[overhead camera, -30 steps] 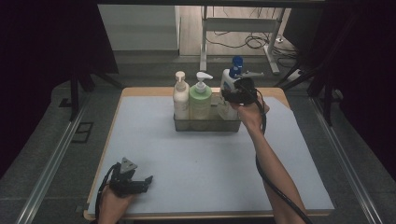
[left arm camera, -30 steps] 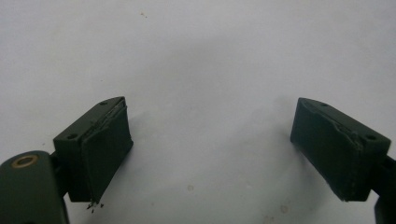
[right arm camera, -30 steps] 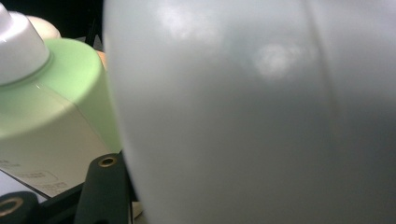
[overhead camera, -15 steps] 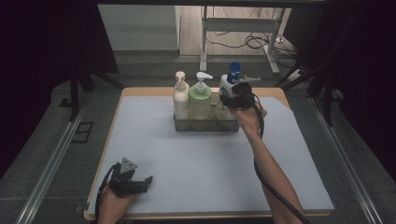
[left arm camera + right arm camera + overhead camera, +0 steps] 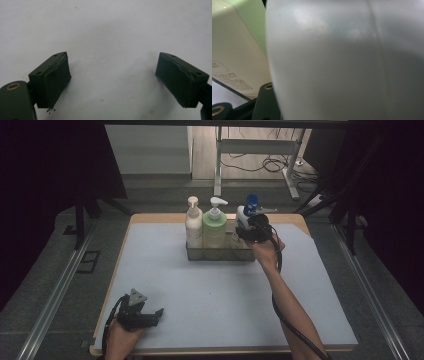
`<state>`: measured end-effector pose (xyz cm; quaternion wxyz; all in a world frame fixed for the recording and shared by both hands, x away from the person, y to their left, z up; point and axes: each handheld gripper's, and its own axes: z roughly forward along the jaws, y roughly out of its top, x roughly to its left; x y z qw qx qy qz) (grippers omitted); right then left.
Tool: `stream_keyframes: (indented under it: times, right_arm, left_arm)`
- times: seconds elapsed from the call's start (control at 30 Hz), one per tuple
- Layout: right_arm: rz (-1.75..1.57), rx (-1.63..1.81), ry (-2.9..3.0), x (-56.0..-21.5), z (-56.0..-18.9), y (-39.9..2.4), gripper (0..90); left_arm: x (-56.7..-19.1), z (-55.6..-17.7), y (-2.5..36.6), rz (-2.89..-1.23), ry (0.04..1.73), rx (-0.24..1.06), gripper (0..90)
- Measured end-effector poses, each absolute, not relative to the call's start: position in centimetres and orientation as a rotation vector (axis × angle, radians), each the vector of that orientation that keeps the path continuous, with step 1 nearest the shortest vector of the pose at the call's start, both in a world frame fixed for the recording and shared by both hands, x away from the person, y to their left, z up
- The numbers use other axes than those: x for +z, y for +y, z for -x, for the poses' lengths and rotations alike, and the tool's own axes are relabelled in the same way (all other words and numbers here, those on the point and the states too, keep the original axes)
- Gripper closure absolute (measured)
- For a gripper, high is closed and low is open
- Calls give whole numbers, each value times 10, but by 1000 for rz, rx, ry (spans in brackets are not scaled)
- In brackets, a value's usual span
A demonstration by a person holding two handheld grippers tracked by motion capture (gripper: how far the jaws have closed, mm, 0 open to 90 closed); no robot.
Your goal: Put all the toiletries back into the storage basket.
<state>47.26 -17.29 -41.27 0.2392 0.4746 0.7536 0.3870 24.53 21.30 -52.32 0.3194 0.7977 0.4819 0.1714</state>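
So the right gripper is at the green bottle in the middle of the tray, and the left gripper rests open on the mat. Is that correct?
Not quite. In the high view the right gripper is at the blue-capped bottle at the tray's right end, not the green bottle. The left gripper does rest open on the mat.

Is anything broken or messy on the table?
Nothing is spilled or tipped. The three bottles stand upright in the clear tray, the blue-topped bottle with the right gripper around it. One small oddity: the rubber pads on the left gripper look frayed, with crumbs below one.
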Motion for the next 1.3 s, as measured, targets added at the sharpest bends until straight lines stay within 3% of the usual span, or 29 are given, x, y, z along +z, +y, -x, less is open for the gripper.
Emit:
stream_keyframes:
  times: [0.63,1.3]
  right_arm:
    - [-1284,1067,2078,-414,-475,-173,384]
    - [-1211,1084,2104,-403,-454,-187,370]
  left_arm:
    - [-523,-245,213,-2096,1268,451,120]
    - [-523,-245,213,-2096,1268,452,120]
